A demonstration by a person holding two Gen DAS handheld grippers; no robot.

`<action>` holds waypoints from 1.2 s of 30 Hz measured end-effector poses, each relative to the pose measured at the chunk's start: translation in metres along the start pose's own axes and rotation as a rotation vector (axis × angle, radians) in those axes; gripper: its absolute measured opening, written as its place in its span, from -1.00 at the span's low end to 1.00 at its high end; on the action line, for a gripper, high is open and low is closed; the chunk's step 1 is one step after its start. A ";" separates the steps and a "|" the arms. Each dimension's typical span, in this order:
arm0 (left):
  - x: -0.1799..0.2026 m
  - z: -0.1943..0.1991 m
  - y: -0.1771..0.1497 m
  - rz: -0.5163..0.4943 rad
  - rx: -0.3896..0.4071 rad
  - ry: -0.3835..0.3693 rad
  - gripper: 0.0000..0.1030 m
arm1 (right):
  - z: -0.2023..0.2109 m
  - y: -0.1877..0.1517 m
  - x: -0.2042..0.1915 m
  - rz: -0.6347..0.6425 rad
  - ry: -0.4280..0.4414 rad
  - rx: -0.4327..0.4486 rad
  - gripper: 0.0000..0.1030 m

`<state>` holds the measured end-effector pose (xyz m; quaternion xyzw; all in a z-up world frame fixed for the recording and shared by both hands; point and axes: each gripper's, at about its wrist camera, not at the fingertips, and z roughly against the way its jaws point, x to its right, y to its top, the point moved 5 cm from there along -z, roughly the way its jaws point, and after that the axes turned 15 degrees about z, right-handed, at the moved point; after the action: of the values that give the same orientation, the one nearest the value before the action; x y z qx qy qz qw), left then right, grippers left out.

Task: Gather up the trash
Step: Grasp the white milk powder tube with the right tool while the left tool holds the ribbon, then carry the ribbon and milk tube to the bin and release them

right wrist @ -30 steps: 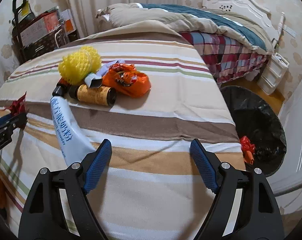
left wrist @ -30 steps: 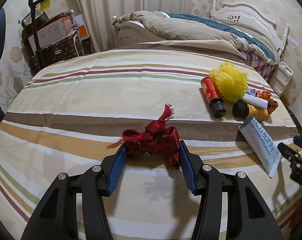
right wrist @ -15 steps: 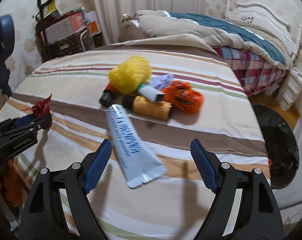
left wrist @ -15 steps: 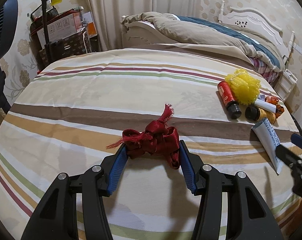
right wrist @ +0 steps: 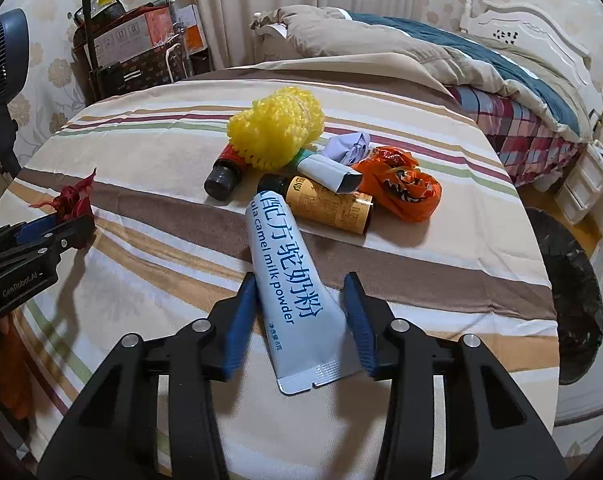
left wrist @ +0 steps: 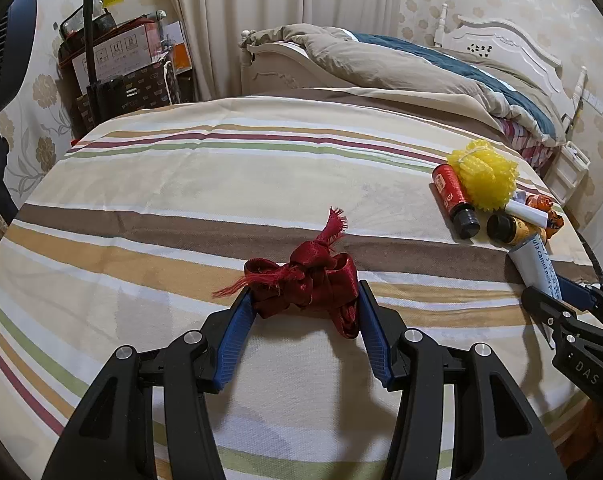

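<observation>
Both wrist views near, angled down; shared striped table (left wrist: 181, 184).

So the trash is scattered on the striped cloth. A crumpled dark red ribbon (left wrist: 307, 280) sits pinched between the left claw's (left wrist: 306, 300) blue pads, frayed end sticking up. A white camel milk powder sachet (right wrist: 289, 276) lies flat, its crimped end between the right claw's (right wrist: 300, 304) closing fingers. Just past the sachet's far end: an amber bottle (right wrist: 325, 202) with a black cap on its side, a small white tube (right wrist: 328, 169) resting over it, a crumpled orange wrapper (right wrist: 401, 188) to the right, a red bottle (right wrist: 226, 168) to the left, and a yellow foam net (right wrist: 275, 134) on top. Pale lilac scrap (right wrist: 349, 148) behind.
</observation>
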<state>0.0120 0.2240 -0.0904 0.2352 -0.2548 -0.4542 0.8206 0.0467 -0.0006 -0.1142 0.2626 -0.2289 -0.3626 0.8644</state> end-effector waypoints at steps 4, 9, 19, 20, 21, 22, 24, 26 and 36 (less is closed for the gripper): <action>0.001 0.001 0.000 -0.004 0.003 -0.003 0.01 | 0.004 -0.003 0.001 -0.009 0.003 0.009 -0.32; 0.003 0.003 0.001 -0.006 0.010 -0.012 0.01 | 0.010 -0.006 0.006 -0.044 0.006 0.030 -0.38; 0.021 0.008 -0.005 -0.012 0.003 -0.063 -0.03 | 0.029 -0.018 0.029 -0.117 -0.023 0.063 -0.40; 0.024 0.008 -0.005 -0.015 0.002 -0.071 -0.03 | 0.031 -0.018 0.032 -0.123 -0.026 0.066 -0.40; 0.028 0.010 -0.006 -0.021 0.002 -0.080 -0.04 | 0.033 -0.019 0.035 -0.132 -0.031 0.072 -0.40; 0.033 0.011 -0.008 -0.028 0.004 -0.091 -0.04 | 0.036 -0.020 0.039 -0.141 -0.036 0.077 -0.40; 0.042 0.015 -0.010 -0.040 0.010 -0.108 -0.04 | 0.040 -0.022 0.046 -0.155 -0.044 0.086 -0.40; 0.052 0.018 -0.011 -0.054 0.014 -0.127 -0.04 | 0.044 -0.024 0.052 -0.169 -0.053 0.092 -0.40; 0.098 0.028 -0.013 -0.112 0.024 -0.199 -0.05 | 0.067 -0.035 0.092 -0.247 -0.116 0.133 -0.40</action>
<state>0.0314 0.1283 -0.0575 0.2125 -0.3267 -0.5174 0.7618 0.0479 -0.1097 -0.0669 0.3241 -0.2682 -0.4647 0.7791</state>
